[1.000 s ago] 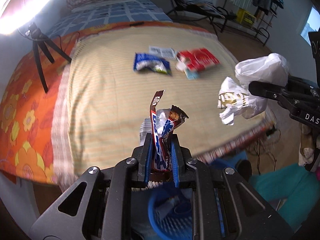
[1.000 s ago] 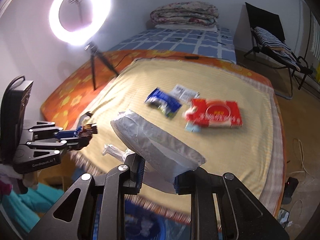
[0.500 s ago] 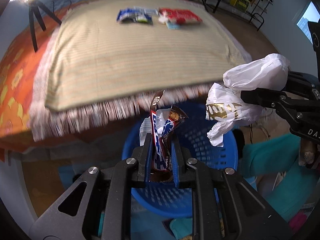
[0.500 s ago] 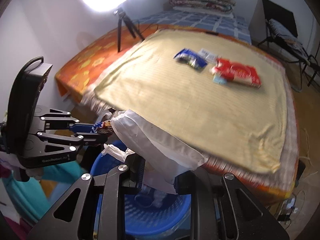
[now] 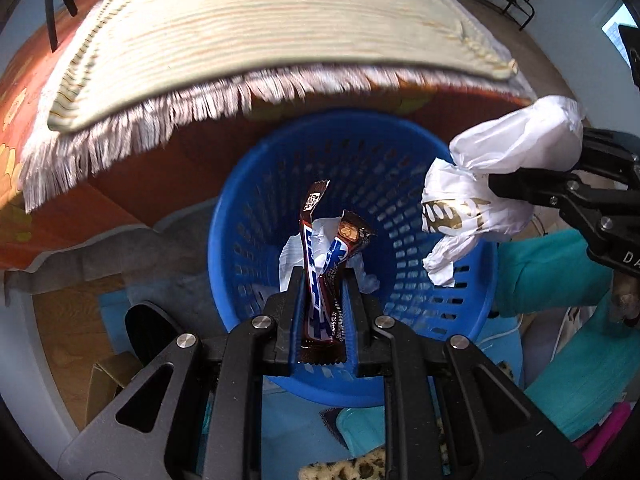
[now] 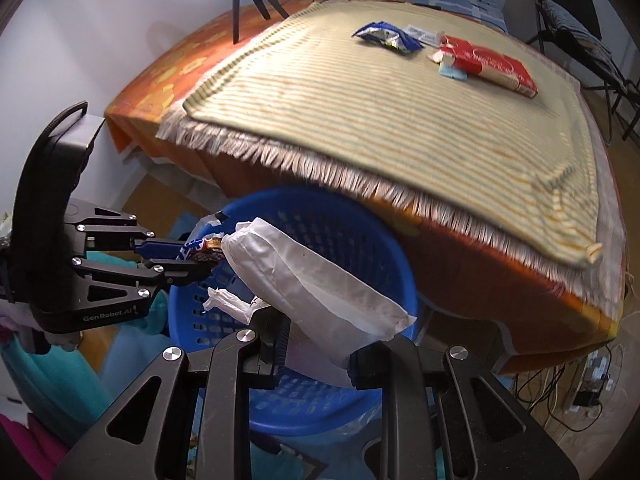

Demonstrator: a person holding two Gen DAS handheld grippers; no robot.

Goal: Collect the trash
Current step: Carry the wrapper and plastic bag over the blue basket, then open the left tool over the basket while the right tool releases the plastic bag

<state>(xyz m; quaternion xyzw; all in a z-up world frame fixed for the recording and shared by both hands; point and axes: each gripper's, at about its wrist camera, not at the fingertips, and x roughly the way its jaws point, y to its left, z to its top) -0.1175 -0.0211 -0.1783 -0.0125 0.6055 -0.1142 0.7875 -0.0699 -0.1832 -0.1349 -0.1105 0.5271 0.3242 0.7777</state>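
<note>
Candy wrapper (image 5: 323, 276) pinched in left fingers, white bag (image 6: 316, 284) in right, now lowered over blue basket (image 5: 240, 248).

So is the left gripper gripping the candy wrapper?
Touching. The left wrist view shows the left gripper with both pads clamped on the candy wrapper.
</note>
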